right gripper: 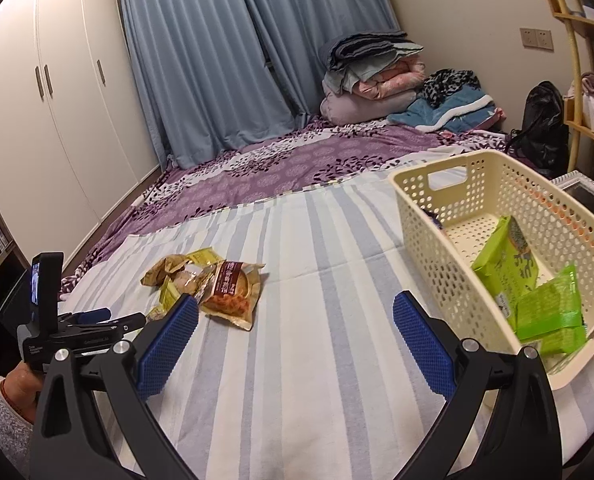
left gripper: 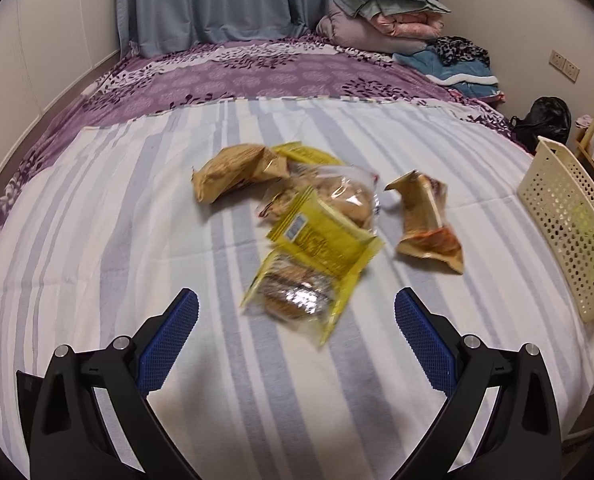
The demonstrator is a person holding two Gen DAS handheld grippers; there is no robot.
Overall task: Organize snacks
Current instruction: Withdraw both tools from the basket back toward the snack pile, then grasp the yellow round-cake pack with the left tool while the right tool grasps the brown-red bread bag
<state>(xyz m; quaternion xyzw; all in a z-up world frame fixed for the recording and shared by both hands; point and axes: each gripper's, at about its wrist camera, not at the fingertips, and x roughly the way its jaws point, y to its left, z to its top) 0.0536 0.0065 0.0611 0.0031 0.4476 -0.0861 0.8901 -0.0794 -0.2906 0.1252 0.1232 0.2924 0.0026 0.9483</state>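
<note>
Broadly, a bed under a striped sheet (left gripper: 97, 240) carries everything: a cream perforated basket (right gripper: 429, 216) at the right edge and a loose heap of snack packets near the middle, well apart from it. Two green packets (right gripper: 537, 296) already lie inside the basket, so the sorting looks partly done. Left gripper (left gripper: 296, 336) hangs above the near end of the heap, fingers spread wide and holding nothing; right gripper (right gripper: 295, 334) likewise released and empty, aimed at bare sheet between heap and basket. Nearest the left gripper is a yellow cookie packet (left gripper: 297, 292), clear window showing the biscuit, half overlapped by a second yellow packet (left gripper: 327, 240). Its long axis runs from near-left up to far-right, slightly skewed to the finger line; the near crimped end points toward the camera. Probable step: pick this one. Best to come down straight, rotate the wrist so the pads cross the short width, and pinch the free lower half rather than the overlapped top, or the upper packet may drag along. Grip lightly; film is slippery and the biscuit likely brittle. A brown-orange packet (left gripper: 429, 220) lies alone to the right, a tan bag (left gripper: 237, 170) beyond; frame is motion-blurred, labels unreadable.
</note>
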